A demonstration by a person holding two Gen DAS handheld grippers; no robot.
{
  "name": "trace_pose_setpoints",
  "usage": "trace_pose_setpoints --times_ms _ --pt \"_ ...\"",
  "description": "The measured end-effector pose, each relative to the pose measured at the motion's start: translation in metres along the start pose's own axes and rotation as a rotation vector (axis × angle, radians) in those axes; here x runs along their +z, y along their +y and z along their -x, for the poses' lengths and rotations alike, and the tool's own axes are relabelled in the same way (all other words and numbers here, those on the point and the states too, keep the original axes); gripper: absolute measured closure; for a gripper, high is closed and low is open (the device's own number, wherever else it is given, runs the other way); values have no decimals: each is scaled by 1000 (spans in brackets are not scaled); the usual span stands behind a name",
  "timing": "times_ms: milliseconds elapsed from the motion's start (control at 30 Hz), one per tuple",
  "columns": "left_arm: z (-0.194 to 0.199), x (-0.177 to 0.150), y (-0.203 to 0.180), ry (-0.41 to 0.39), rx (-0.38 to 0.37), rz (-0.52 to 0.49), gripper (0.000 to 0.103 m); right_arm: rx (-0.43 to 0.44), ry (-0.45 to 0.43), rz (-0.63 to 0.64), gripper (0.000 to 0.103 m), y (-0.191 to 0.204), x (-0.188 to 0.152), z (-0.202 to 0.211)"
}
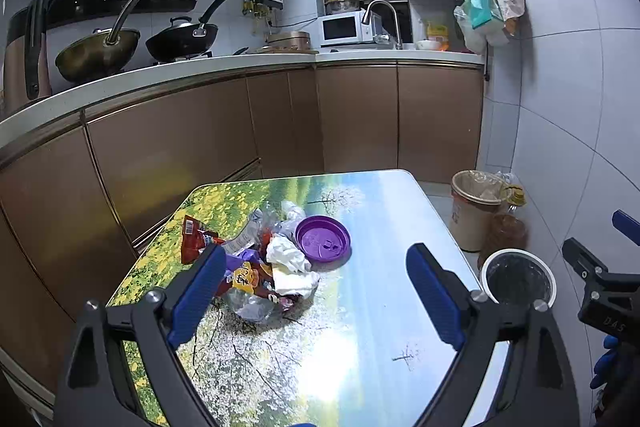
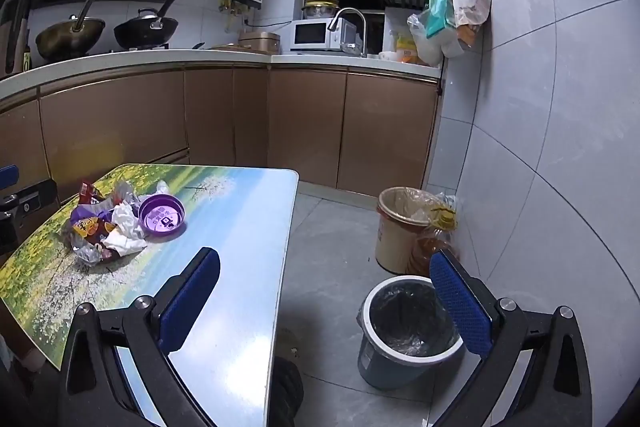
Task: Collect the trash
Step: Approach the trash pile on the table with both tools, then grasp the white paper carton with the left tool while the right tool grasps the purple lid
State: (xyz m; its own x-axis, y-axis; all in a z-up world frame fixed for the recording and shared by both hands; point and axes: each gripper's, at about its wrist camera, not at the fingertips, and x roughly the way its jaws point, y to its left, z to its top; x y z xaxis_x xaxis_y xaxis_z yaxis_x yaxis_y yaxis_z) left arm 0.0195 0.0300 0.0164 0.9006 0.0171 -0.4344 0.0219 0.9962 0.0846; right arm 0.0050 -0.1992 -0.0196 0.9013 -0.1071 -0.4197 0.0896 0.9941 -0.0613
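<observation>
A pile of trash (image 1: 260,267) lies on the landscape-print table (image 1: 380,211): snack wrappers, crumpled white tissue (image 1: 286,253), clear plastic and a purple lid (image 1: 323,238). The pile also shows in the right wrist view (image 2: 104,227), with the purple lid (image 2: 161,215). My left gripper (image 1: 316,263) is open and empty above the table, its left finger next to the pile. My right gripper (image 2: 324,267) is open and empty over the table's right edge. A grey bin with a black liner (image 2: 404,323) stands on the floor right of the table, also in the left wrist view (image 1: 518,281).
A beige bin with a clear liner (image 2: 400,227) and an oil bottle (image 2: 438,239) stand by the tiled wall. Brown cabinets (image 1: 280,131) and a counter with woks, a microwave and a faucet run behind the table. The right gripper shows at the left view's right edge (image 1: 600,279).
</observation>
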Motion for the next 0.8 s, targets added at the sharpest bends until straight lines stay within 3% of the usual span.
trace_pose_setpoints --times_ms 333,567,800 --pt "-32 -3 9 36 -9 13 12 -5 30 0 0 5 4 -29" --pt "-60 -11 12 87 -48 5 11 5 104 3 0 12 1 -60" --pt "-84 -11 48 112 -43 69 12 95 196 14 0 31 3 -95"
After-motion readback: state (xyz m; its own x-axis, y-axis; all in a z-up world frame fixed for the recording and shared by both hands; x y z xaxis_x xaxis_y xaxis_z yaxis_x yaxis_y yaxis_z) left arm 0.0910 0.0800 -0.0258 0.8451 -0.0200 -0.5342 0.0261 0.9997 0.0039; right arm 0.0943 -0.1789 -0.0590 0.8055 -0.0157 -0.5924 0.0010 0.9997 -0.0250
